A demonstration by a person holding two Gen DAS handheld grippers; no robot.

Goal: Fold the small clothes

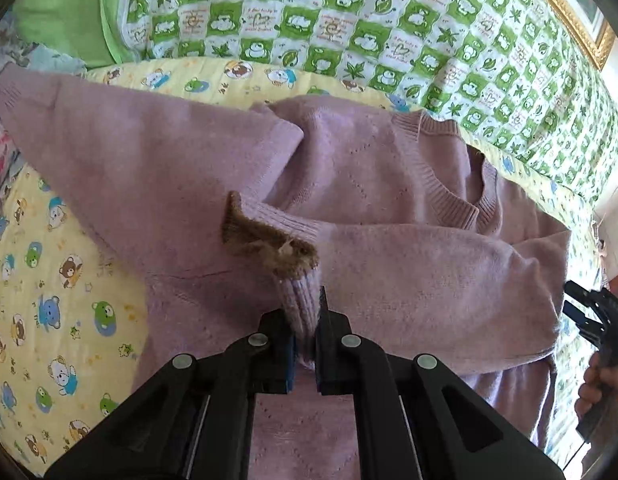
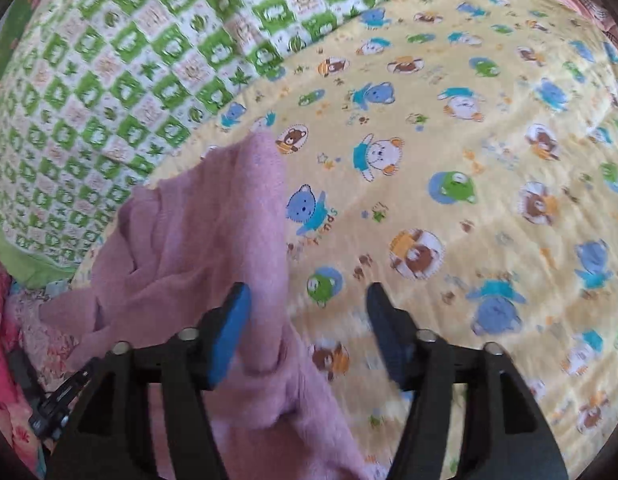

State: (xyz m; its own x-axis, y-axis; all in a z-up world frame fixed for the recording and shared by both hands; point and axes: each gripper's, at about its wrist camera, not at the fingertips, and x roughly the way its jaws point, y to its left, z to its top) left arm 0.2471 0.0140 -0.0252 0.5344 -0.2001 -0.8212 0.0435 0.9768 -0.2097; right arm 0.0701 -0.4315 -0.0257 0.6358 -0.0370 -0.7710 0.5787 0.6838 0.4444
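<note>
My left gripper (image 1: 305, 332) clenches mauve knitted sweater's (image 1: 369, 200) fur-trimmed cuff (image 1: 269, 240), mid sleeve-fold; right gripper (image 2: 309, 320) released. Next: lay cuff across chest.

Left claw (image 1: 305, 332) pinching sweater (image 1: 369, 200) cuff (image 1: 299, 300), seemingly fur-trimmed.

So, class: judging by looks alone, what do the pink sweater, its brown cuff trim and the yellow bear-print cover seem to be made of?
Pink sweater: soft knit, probably wool or acrylic; ribbed neckline and fuzzy matte surface.
Brown cuff trim: shaggy pile, likely faux fur; tufted fibres stand out.
Yellow bear-print cover: printed woven cloth, perhaps cotton; smooth, matte, slightly puckered as if quilted.
The left tool pinches the ribbed cuff.
</note>
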